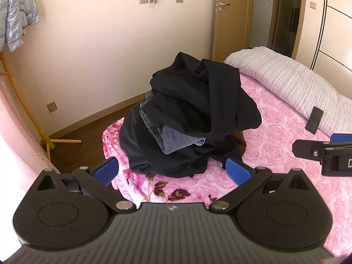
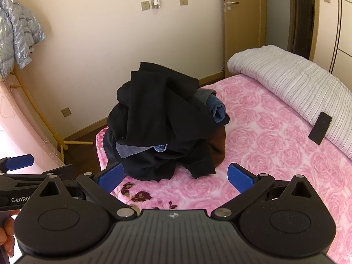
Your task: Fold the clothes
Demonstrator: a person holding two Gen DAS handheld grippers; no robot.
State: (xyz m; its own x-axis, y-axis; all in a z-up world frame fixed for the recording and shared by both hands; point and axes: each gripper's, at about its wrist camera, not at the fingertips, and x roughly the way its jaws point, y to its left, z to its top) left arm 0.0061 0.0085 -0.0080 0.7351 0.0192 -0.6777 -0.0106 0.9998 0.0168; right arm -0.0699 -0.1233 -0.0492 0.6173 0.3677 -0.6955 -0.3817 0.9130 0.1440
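Note:
A heap of dark clothes (image 1: 189,114) sits on the near left corner of the pink rose-patterned bed (image 1: 281,145); black garments lie on top, with grey-blue denim and a brown piece tucked under. The same heap (image 2: 162,127) fills the middle of the right wrist view. My left gripper (image 1: 171,171) is open just in front of the heap's near edge, nothing between its blue pads. My right gripper (image 2: 176,178) is open too, a little short of the heap. The right gripper (image 1: 319,151) also shows at the right edge of the left wrist view.
A rolled striped white quilt (image 2: 292,88) lies along the bed's far right side, a black phone (image 2: 320,131) leaning on it. A wooden rack (image 1: 30,118) with a silvery puffer jacket (image 1: 15,19) stands left. A hand (image 2: 6,235) shows at lower left. A door (image 2: 239,33) stands open behind.

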